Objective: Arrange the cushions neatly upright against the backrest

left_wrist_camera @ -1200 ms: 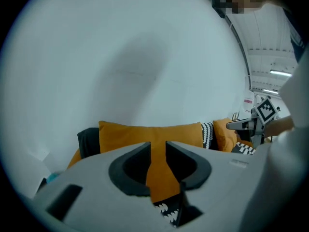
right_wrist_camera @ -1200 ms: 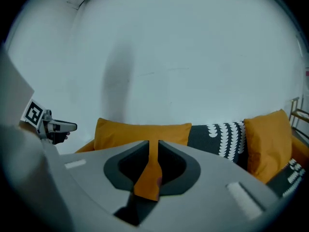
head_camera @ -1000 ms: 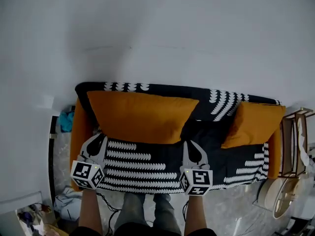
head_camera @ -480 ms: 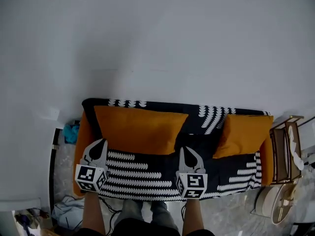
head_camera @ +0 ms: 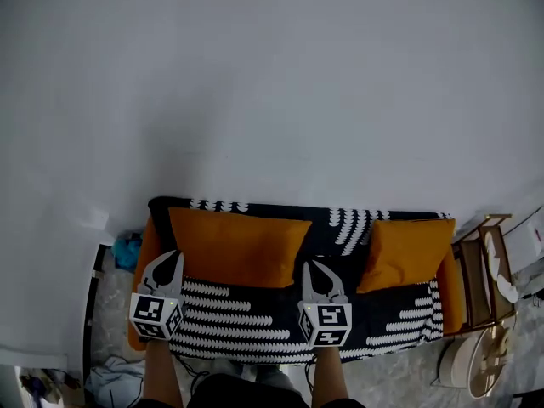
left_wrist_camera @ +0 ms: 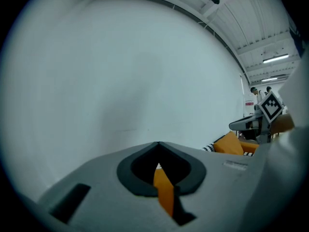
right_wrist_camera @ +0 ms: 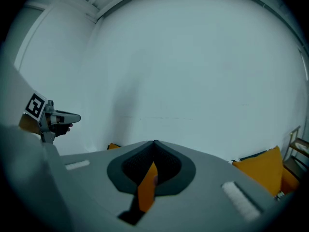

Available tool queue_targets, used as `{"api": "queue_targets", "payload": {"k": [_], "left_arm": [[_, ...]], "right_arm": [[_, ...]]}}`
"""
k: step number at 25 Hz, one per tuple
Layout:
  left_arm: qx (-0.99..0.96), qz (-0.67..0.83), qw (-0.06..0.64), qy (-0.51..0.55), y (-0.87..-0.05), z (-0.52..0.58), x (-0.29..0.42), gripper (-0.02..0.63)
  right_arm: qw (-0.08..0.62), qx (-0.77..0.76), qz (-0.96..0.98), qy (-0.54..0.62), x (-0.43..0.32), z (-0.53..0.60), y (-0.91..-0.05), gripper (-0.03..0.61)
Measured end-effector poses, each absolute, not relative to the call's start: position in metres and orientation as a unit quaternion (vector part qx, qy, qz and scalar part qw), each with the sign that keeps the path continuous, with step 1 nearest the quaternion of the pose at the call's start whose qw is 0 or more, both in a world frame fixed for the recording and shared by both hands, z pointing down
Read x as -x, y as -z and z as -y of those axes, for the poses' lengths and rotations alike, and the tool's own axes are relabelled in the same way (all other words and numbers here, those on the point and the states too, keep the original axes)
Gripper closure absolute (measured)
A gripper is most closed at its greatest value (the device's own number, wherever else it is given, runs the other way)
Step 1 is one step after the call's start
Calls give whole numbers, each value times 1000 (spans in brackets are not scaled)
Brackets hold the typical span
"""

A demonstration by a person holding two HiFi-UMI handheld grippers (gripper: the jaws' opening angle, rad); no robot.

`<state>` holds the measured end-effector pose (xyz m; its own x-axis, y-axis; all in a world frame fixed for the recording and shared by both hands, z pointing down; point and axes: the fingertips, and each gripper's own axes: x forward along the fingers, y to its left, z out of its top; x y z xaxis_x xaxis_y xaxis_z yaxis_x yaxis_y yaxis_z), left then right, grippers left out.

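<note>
Room for moving lies mostly over the front of the sofa (head_camera: 246, 313), where its black-and-white patterned seat shows bare ahead of the cushions, and up along the plain white wall (head_camera: 272, 83) behind its backrest (head_camera: 344, 221). Off the sofa's left end a blue cloth (head_camera: 127, 250) lies on the floor. Off its right end stands a wooden rack (head_camera: 478, 266), close to the orange armrest, with pale things on it that I cannot make out. The large orange cushion (head_camera: 238, 246) leans against the backrest on the sofa's left half and the small orange cushion (head_camera: 401, 253) leans at its right end, with a strip of patterned backrest between them. My left gripper (head_camera: 167, 260) sits at the large cushion's lower left corner and my right gripper (head_camera: 311, 270) at its lower right corner. Each has its jaws closed tight, tips meeting, with a fold of orange fabric pinched between them.
</note>
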<state>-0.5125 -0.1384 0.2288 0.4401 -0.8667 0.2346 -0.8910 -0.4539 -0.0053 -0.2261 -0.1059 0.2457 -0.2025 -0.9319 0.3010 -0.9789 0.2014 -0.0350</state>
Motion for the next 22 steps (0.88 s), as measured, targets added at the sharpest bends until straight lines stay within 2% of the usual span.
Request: {"api": "queue_targets", "payload": {"k": [22], "left_arm": [[-849,524,11,-73,-144,117,492,617]], "right_arm": [[76,-630,772,-46,197,87,-162,568]]}}
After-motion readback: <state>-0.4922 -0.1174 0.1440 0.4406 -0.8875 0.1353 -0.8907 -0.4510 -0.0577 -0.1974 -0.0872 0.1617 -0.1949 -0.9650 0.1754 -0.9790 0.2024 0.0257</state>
